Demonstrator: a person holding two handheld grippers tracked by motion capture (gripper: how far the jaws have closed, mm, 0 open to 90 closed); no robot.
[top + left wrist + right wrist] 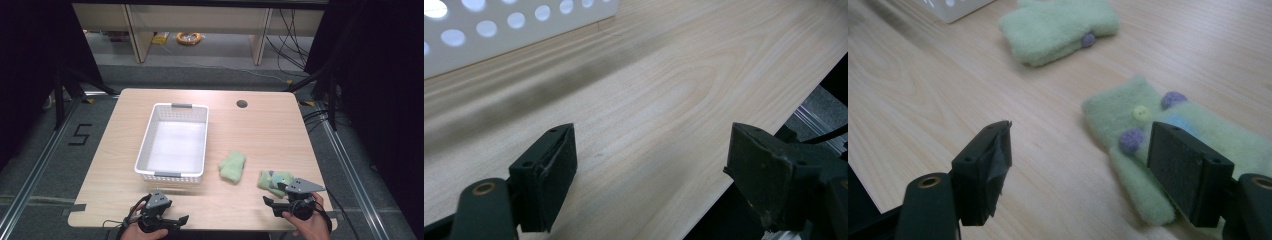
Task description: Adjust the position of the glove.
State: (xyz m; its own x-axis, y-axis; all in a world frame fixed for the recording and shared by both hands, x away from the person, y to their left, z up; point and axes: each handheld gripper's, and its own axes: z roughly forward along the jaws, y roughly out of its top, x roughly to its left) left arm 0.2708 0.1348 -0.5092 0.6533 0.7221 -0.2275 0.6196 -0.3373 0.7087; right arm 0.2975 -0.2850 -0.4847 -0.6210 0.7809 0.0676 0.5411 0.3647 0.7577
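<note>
left gripper (pixel 176 220) at the near edge of the table (pixel 260 135), just near of the white basket (pixel 172 176) — jaws spread wide, nothing between them, bare wood under them in the left gripper view. right gripper (pixel 270 202) at the near right, released too, jaws apart over the wood with no cloth pinched. one green mitten (pixel 272 181) with purple dots and a yellow button just far of the right gripper, lying flat; in the right gripper view (pixel 1168 130) partly behind the right-hand jaw, apart from the left-hand one. second green mitten (pixel 232 166) farther left, between the first mitten and the basket, flat on the wood, touching neither. basket set lengthwise left of centre, with grey handles at its near and far ends.
</note>
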